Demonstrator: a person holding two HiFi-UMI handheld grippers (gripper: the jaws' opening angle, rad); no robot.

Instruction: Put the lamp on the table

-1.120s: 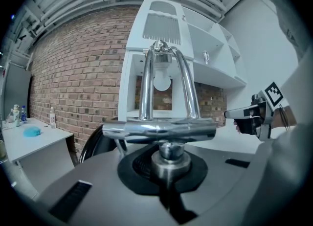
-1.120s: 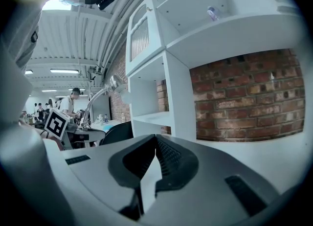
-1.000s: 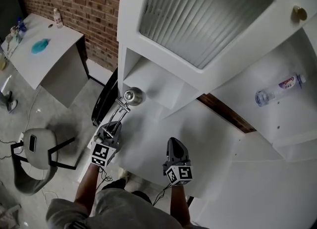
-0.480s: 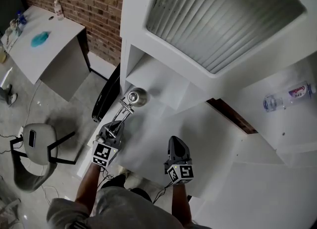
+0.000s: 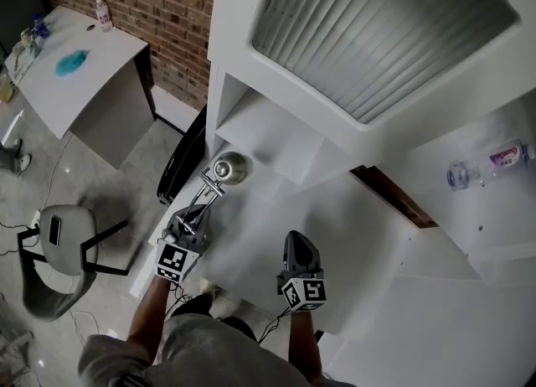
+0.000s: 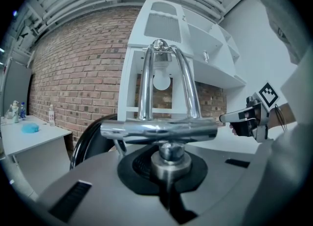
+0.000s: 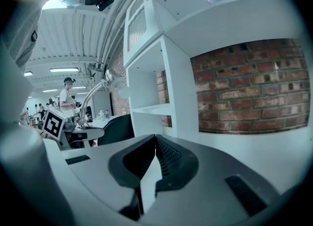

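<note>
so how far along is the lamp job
Done: the chrome two-armed desk lamp is lifted, the left claw shut on its stem. In hand: it hangs tilted over the white table, apparently not set down yet. Left: stand it there and let go. The right claw is shut and empty.

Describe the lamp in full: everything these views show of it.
The lamp looks like polished chrome metal. Two parallel curved arms rise from a horizontal crossbar on a short round stem and end in a rounded head with a white bulb. The left gripper is shut on the stem and holds the lamp tilted over the left edge of the white table. Whether any part rests on the table cannot be told.
</note>
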